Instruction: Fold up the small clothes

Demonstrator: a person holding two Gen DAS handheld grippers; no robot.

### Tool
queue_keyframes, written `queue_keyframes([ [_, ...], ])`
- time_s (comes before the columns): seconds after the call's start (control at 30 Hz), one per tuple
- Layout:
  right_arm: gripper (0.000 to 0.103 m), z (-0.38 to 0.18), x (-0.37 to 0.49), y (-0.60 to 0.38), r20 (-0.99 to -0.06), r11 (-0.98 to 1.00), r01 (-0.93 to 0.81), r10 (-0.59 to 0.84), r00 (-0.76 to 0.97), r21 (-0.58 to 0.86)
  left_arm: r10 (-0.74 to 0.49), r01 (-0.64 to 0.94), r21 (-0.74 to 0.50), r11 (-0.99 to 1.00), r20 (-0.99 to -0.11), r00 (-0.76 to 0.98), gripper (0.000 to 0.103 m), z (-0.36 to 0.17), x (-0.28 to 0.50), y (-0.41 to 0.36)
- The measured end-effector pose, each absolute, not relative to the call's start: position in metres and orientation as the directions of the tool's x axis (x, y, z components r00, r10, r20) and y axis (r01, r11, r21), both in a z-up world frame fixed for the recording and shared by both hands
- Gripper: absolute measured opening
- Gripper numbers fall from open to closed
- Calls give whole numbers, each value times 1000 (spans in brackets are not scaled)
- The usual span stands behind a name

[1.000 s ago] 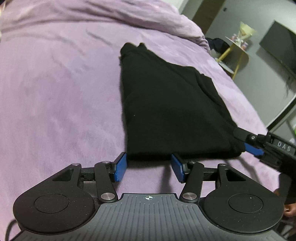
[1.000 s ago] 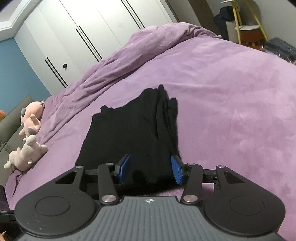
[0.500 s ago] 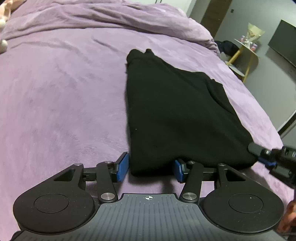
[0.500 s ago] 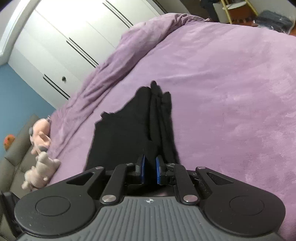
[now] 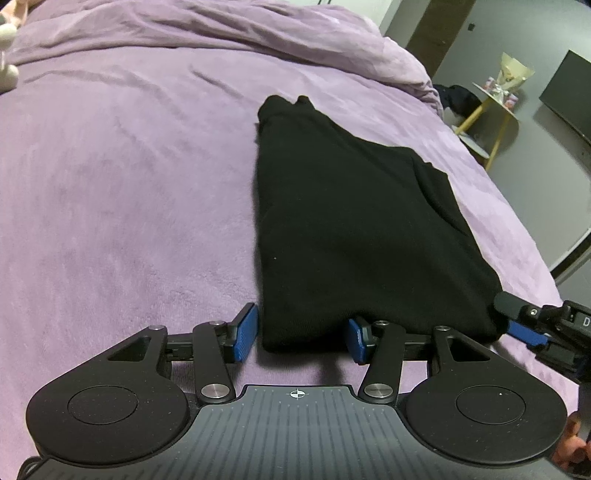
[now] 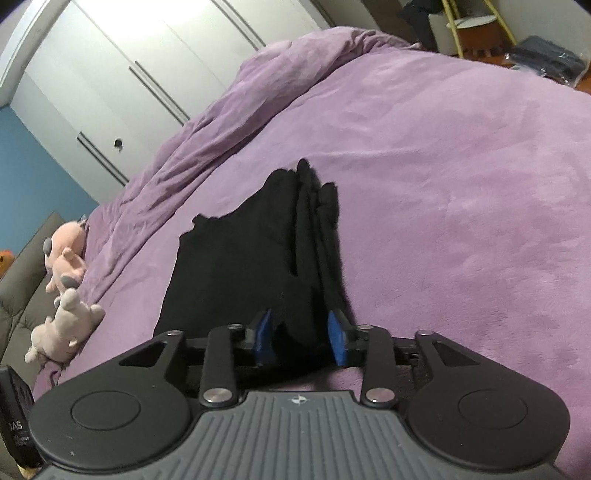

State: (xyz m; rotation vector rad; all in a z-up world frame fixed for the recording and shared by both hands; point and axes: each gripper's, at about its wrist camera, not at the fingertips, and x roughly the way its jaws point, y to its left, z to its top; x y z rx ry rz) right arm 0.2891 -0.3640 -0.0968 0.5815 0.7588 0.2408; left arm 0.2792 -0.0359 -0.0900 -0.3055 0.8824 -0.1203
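Observation:
A black folded garment (image 5: 354, 221) lies flat on the purple bedspread (image 5: 129, 184). My left gripper (image 5: 301, 338) is open, its blue pads on either side of the garment's near left corner, which sits between them. My right gripper (image 6: 301, 339) is open too, with the garment's near right corner (image 6: 295, 321) between its blue pads. The right gripper also shows in the left wrist view (image 5: 524, 325) at the garment's right corner. The garment in the right wrist view (image 6: 258, 251) runs away from me with stacked folded edges on its right side.
A bunched purple duvet (image 5: 221, 33) lies along the bed's far end. Plush toys (image 6: 62, 295) lie at the bed's left edge beside a grey sofa. White wardrobe doors (image 6: 147, 74) stand behind. A yellow-legged side table (image 5: 495, 103) stands past the bed's right edge.
My right gripper was open, shut on the garment's corner half a second ago, and is now open again. My left gripper crept forward so the garment corner sits between its pads.

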Motion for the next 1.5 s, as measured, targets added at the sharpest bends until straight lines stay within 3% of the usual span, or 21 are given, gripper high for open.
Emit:
queue_keyframes([
  [0.13,32,-98,291,-355,-593,836,-27,410,693,547,-244,-29,-335,942,-742,625,55,-90,283,-33],
  [0.17,25,-98,291,-353,-595,842,-29,405,694,539,-251,-28,-343,939,-741,623,53,-90,284,-32],
  [0.2,17,-98,291,-353,-594,845,-36,405,695,534,-259,-28,-351,936,-739,622,50,-89,285,-31],
  [0.27,15,-99,291,-355,-574,818,-48,443,688,574,-279,-27,-375,927,-735,618,38,-90,287,-27],
  [0.37,14,-108,292,-374,-465,644,-17,569,678,765,-301,-48,-417,908,-727,617,20,-89,289,-19],
  [0.43,13,-117,292,-389,-395,522,26,611,686,852,-334,-57,-466,883,-710,620,17,-87,288,-11],
  [0.57,13,-109,294,-372,-586,772,3,480,652,635,-385,-36,-515,856,-683,620,11,-83,285,-3],
  [0.7,14,-101,295,-361,-644,855,-43,422,638,518,-397,12,-489,872,-693,602,9,-80,280,1],
  [0.83,21,-97,297,-369,-651,859,-38,416,635,511,-405,17,-483,875,-714,572,14,-75,275,20],
  [0.87,27,-97,296,-375,-640,853,-36,418,644,521,-413,19,-488,872,-715,564,24,-73,273,26],
  [0.9,45,-97,296,-379,-628,845,-31,421,655,534,-411,15,-489,872,-715,566,31,-71,272,33],
  [0.97,72,-97,294,-392,-619,843,16,381,686,537,-382,-7,-481,877,-705,597,31,-67,271,45],
  [1.03,73,-99,297,-403,-599,824,35,381,705,565,-370,-33,-500,866,-683,629,35,-64,274,56],
  [1.13,74,-110,316,-413,-553,731,41,477,683,681,-399,-75,-572,817,-654,643,50,-69,291,58],
  [1.43,72,-127,376,-392,-511,643,23,586,629,766,-465,-129,-642,755,-664,585,50,-103,359,20],
  [1.5,53,-129,384,-386,-512,642,15,597,617,766,-474,-145,-657,740,-663,580,50,-110,366,18],
])
